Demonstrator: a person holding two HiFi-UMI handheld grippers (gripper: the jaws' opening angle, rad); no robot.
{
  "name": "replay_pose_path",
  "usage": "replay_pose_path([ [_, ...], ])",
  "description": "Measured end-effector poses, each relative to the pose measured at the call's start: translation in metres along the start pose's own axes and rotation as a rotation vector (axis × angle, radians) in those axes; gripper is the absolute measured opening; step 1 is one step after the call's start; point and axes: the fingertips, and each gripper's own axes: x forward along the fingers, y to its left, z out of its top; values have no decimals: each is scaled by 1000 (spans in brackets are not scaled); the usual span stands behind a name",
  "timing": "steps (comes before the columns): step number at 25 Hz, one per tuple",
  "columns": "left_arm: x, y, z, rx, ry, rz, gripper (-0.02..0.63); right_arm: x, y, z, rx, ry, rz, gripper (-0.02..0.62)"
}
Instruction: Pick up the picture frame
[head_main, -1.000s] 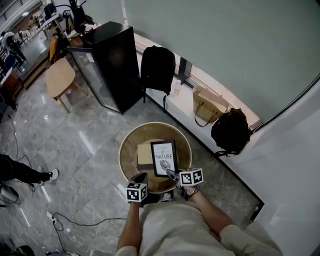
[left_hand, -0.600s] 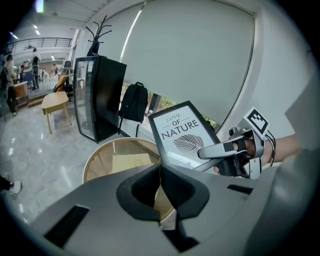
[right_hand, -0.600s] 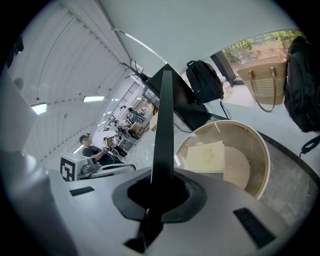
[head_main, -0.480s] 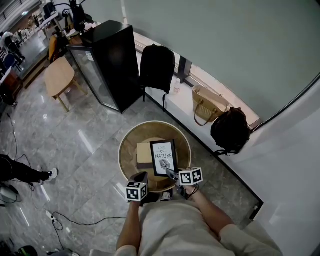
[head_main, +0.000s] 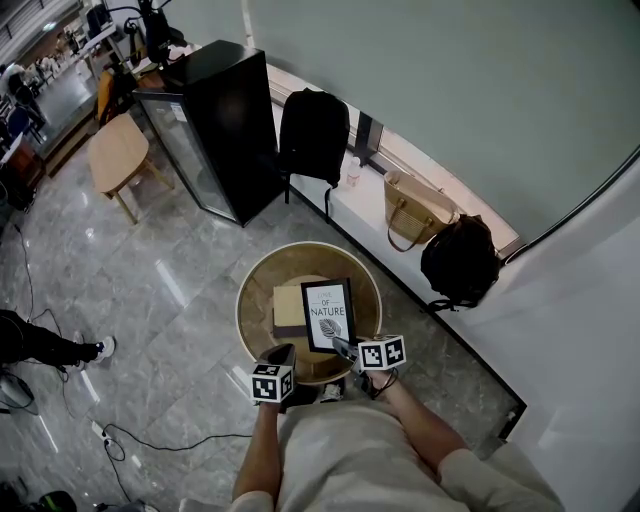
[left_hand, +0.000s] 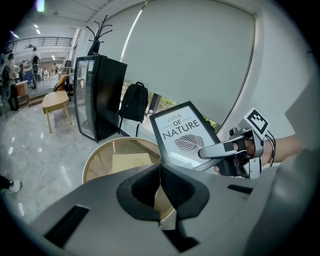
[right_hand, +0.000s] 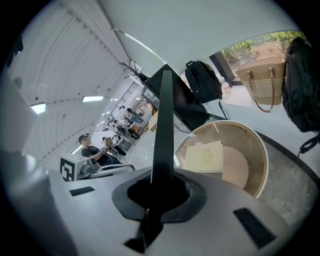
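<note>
Black-edged and printed with a leaf, the picture frame was in the grip of the right tongs, whose jaws were clamped on its lower edge. In the right gripper view the frame showed edge-on, a thin dark strip rising straight out from between the pads. From the left gripper view it stood tilted, face toward that camera, over the near part of the round wooden counter. Its bottom edge was hidden behind the tongs' bodies, so contact with the counter could not be ruled out outright. It looked carried rather than resting.

The left tongs hovered just beside it over the counter's near rim, jaws pressed together with nothing between them. They took no part in the hold.

A flat tan box lay on the counter to the left of the frame and behind it, apart from both tongs and not needed for this job.

By my reading the task was nearly finished: the grasp was made and the frame seemed lifted. What remained, if anything, was to raise it plainly clear of the counter and keep it steady. The grip sat on one thin edge only, so the frame could swing or slip if it were moved briskly
</note>
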Motion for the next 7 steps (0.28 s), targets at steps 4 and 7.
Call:
replay_pose_path([
  [4, 1, 1, 1, 0, -2, -1, 20, 3, 0, -1, -2, 2, 17, 41],
  [7, 2, 1, 3, 2, -1, -4, 20, 2, -1, 6, -22, -8, 3, 41],
])
